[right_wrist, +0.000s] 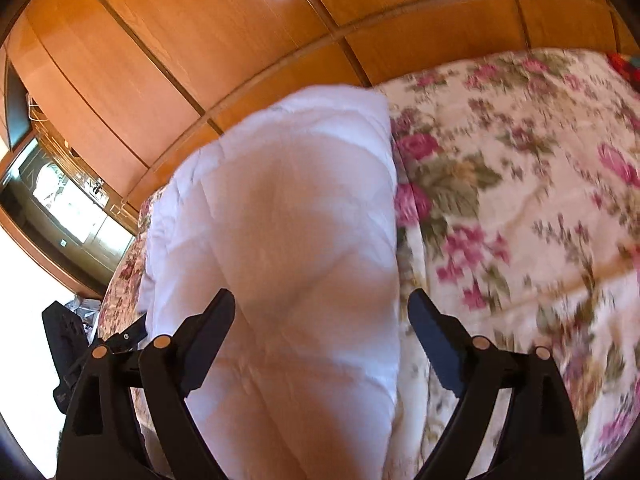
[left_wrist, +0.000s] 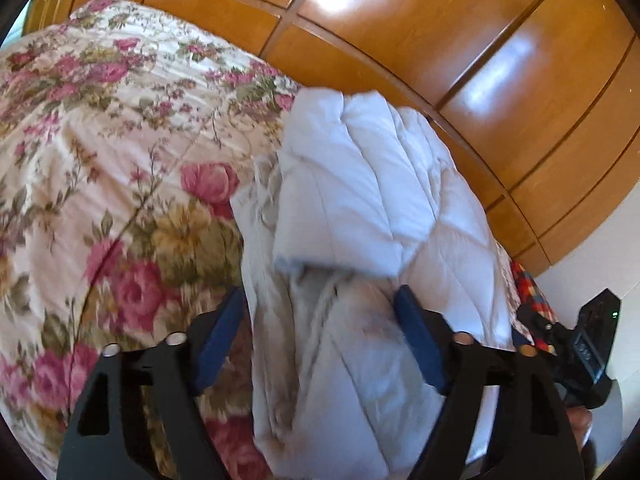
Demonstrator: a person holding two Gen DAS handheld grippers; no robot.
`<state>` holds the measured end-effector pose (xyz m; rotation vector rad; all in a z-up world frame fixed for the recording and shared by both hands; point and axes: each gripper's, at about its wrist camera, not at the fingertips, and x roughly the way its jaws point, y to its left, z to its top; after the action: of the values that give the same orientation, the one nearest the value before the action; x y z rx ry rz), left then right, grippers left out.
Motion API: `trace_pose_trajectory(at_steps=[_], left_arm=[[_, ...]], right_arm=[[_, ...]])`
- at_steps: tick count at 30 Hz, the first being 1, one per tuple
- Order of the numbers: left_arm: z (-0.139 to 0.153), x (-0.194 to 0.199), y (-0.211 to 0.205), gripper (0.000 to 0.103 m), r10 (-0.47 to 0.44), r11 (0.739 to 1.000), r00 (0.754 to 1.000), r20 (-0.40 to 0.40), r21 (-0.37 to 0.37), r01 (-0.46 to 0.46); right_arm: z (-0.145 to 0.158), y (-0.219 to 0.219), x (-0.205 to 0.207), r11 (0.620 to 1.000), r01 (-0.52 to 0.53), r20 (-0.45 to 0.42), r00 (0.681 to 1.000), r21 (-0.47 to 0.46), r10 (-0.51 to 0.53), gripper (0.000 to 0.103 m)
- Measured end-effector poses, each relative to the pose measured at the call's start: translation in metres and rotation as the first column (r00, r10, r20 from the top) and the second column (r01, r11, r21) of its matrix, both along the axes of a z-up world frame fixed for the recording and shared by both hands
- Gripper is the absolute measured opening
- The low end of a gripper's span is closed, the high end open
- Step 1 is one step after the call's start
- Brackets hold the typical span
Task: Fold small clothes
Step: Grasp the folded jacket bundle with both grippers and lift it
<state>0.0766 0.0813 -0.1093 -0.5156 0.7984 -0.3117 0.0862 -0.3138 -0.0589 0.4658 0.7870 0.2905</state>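
a white quilted padded garment (left_wrist: 372, 184), bunched and partly folded over itself, lies on a bed covered by a cream bedspread printed with pink roses and green leaves (left_wrist: 100, 168). in the left wrist view the garment sits toward the right side of the bed, with the floral cover stretching away to its left; in the right wrist view the same white bundle (right_wrist: 288, 216) fills the left and middle, and the floral bedspread (right_wrist: 520, 200) runs off to the right. the left tool (left_wrist: 320, 300) hangs above the near part of the garment with its blue-padded fingers (left_wrist: 224, 332) spread apart, the cloth showing in the gap between them but nothing pinched. the right tool (right_wrist: 320, 304) is likewise spread wide over the near end of the white bundle, its dark fingers (right_wrist: 212, 328) clear of the fabric as far as can be seen. behind the bed stands a glossy orange-brown wooden panelled wardrobe (left_wrist: 440, 40), catching bright reflections. at the far right edge of the left view a red, blue and yellow checked cloth (left_wrist: 532, 292) peeks out beside the garment. both views are blurred.
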Motion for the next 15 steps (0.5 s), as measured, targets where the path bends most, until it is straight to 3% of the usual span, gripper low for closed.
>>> trace_pose_trajectory(at_steps=[1, 4, 8, 10, 12, 15], left_arm=[[0.000, -0.006, -0.002, 0.056, -0.013, 1.000, 1.000, -0.003, -0.013, 0.013], [0.002, -0.019, -0.012, 0.041, -0.037, 0.999, 0.999, 0.010, 0.031, 0.036], [-0.001, -0.036, -0.013, 0.041, -0.040, 0.999, 0.999, 0.027, 0.026, 0.039], [-0.007, -0.034, -0.009, 0.064, -0.016, 1.000, 1.000, 0.009, 0.025, 0.016], [-0.014, -0.028, 0.003, 0.082, 0.024, 0.999, 0.999, -0.045, -0.031, -0.026], [-0.023, -0.022, 0.013, 0.086, 0.023, 0.992, 0.995, -0.094, -0.118, -0.034]], right_arm=[[-0.003, -0.001, -0.002, 1.000, -0.005, -0.013, 1.000, 0.010, 0.005, 0.088], [-0.007, -0.004, -0.006, 1.000, -0.001, -0.017, 1.000, -0.023, 0.001, 0.088], [-0.011, -0.009, -0.004, 1.000, -0.002, -0.019, 1.000, -0.008, 0.002, 0.088], [-0.013, -0.011, -0.003, 1.000, -0.005, -0.025, 1.000, 0.018, 0.006, 0.090], [-0.013, -0.012, 0.000, 1.000, -0.005, -0.031, 0.999, 0.023, 0.006, 0.092], [-0.011, -0.012, 0.005, 0.999, -0.035, -0.024, 0.999, 0.025, 0.036, 0.096]])
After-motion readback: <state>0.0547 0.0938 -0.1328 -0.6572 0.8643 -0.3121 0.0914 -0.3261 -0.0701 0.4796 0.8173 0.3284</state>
